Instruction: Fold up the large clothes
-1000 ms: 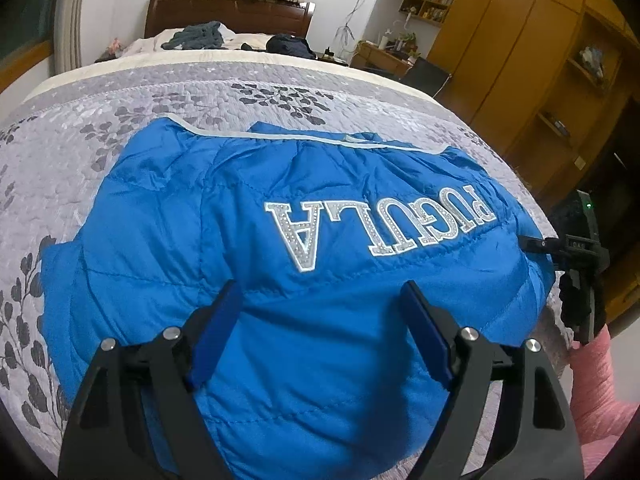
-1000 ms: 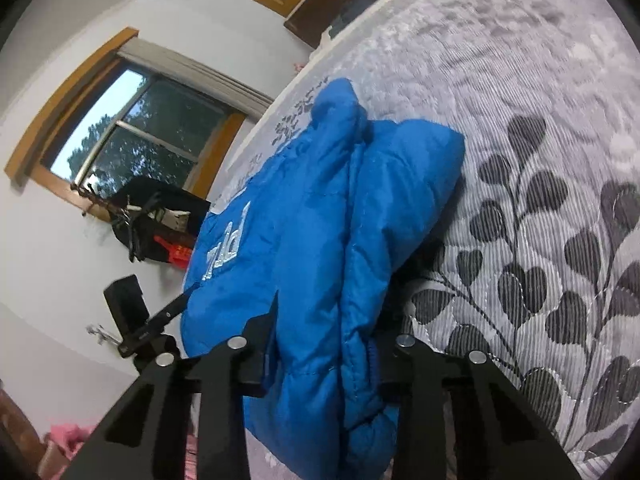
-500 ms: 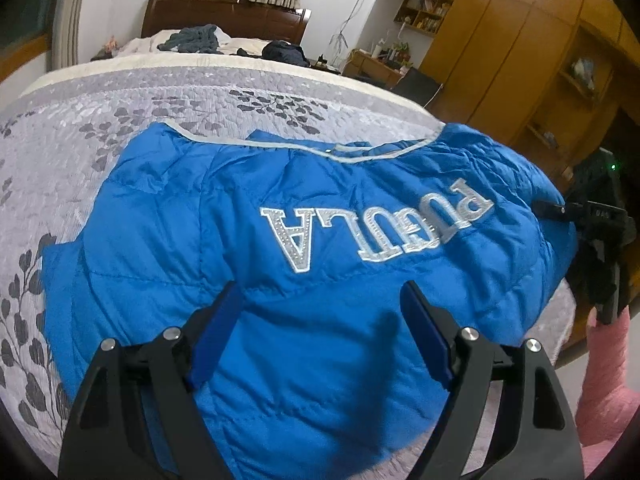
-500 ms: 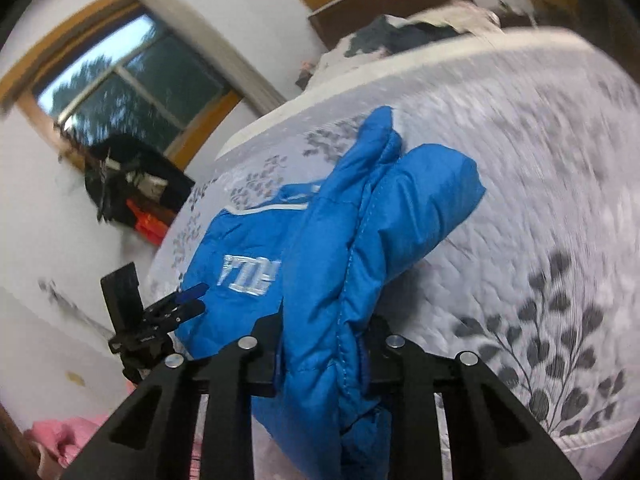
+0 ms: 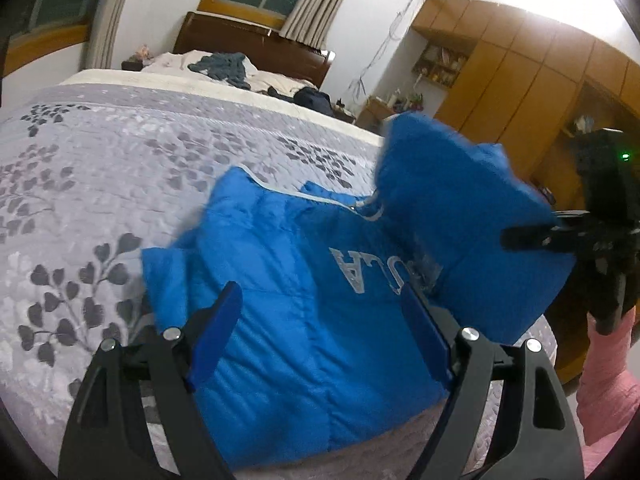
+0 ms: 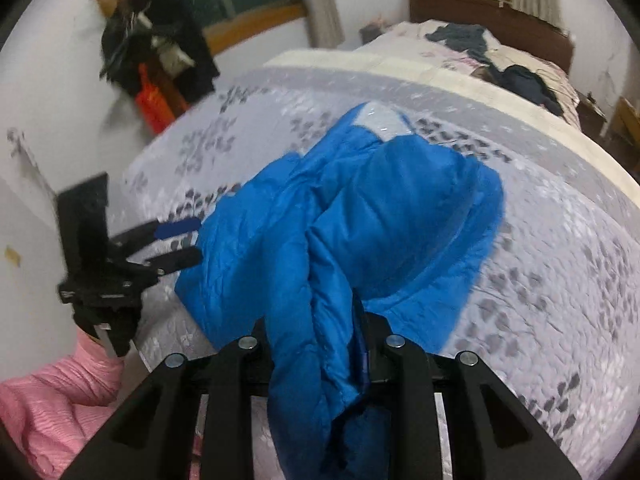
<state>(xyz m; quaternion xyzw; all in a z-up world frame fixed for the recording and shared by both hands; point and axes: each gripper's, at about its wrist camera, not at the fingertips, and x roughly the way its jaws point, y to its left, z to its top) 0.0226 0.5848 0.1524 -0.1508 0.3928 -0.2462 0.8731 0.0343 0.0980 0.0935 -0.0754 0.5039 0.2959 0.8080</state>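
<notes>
Now my right gripper [image 6: 316, 332] pinches the blue jacket [image 5: 304, 320] on the bedspread [image 5: 100, 184], lifting what looks like its sleeve toward twelve o'clock, while my left gripper [image 5: 320, 328] hovers spread.

One blue padded jacket [image 5: 304, 320] lies on one bed with a grey leaf-patterned quilt [image 5: 100, 184]. Two black handheld grippers are in the scene: the left gripper [image 5: 320, 332] just beside the jacket's near edge with its two blue-padded fingers [image 5: 216, 320] spread apart, and the right gripper [image 6: 316, 340] clamped on one bunched fold of the jacket. Beyond the jacket, at the head of the bed, one dark wooden headboard [image 5: 248, 46] and two heaps of dark clothes [image 5: 220, 66]. Two pink sleeves [image 6: 52, 396] show, one behind each gripper
</notes>
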